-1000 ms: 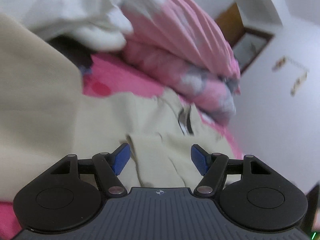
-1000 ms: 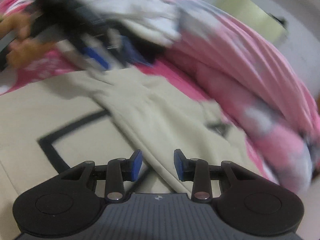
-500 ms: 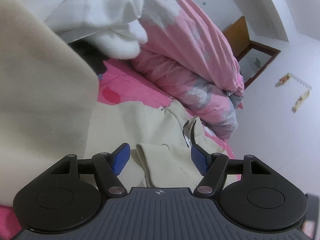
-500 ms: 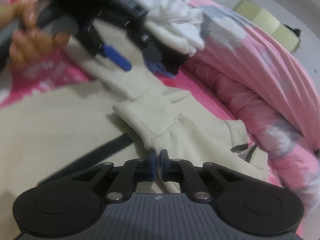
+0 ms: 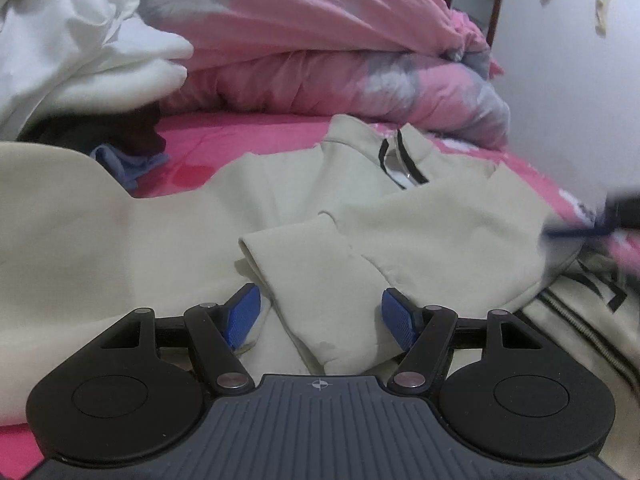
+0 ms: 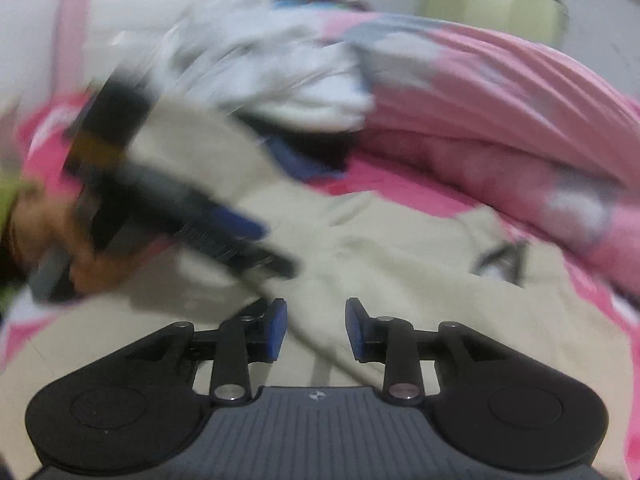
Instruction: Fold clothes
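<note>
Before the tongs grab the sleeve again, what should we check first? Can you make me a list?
1. Left tongs open: ok, the blue pads stand apart on either side of the sleeve cuff, not pressing it.
2. Right tongs free: ok, they have just been opening, and beige cloth lies below the gap, unpinched.
3. Sleeve folded across the beige sweatshirt: ok.
4. Collar lying flat: not ok, it stands up a bit.
5. Room to fold: not ok, the white clothes pile and pink duvet sit close behind.
6. Hem straight: cannot tell, out of view.
</note>
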The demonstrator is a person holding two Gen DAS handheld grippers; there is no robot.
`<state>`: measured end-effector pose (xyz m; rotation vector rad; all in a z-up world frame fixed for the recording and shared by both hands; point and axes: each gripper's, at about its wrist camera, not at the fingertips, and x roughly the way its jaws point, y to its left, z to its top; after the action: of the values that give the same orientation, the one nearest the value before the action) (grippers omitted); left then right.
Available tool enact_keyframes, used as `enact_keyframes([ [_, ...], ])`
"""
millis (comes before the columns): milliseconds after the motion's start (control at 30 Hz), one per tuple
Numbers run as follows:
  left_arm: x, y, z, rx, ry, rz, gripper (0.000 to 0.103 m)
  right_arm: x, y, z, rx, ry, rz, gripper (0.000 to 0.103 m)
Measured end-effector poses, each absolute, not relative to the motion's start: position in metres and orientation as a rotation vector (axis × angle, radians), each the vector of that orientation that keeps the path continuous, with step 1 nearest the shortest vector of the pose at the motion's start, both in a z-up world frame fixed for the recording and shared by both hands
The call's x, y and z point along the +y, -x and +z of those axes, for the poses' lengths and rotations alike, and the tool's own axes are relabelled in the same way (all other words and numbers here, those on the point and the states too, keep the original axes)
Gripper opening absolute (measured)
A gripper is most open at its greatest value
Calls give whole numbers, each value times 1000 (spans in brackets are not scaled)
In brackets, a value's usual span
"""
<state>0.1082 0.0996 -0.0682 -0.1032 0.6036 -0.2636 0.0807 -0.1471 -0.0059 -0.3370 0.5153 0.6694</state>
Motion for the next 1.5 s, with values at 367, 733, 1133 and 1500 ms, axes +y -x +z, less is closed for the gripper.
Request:
enact_keyframes([
  [367,98,-108,-74,624,79,-253,68,-304,-300,4,887,-437,-5,35],
  [733,96,-109,-74,622,70,-250,68,-300,-353,-37,979,-374,-224,0],
  [1133,95,-108,-74,622,67,-248,68,-288,-340,-13,909,-217,-24,12],
  [1500,95,-107,-73,622,66,-247,68,-279,-338,-22,1078,-288,-147,55],
])
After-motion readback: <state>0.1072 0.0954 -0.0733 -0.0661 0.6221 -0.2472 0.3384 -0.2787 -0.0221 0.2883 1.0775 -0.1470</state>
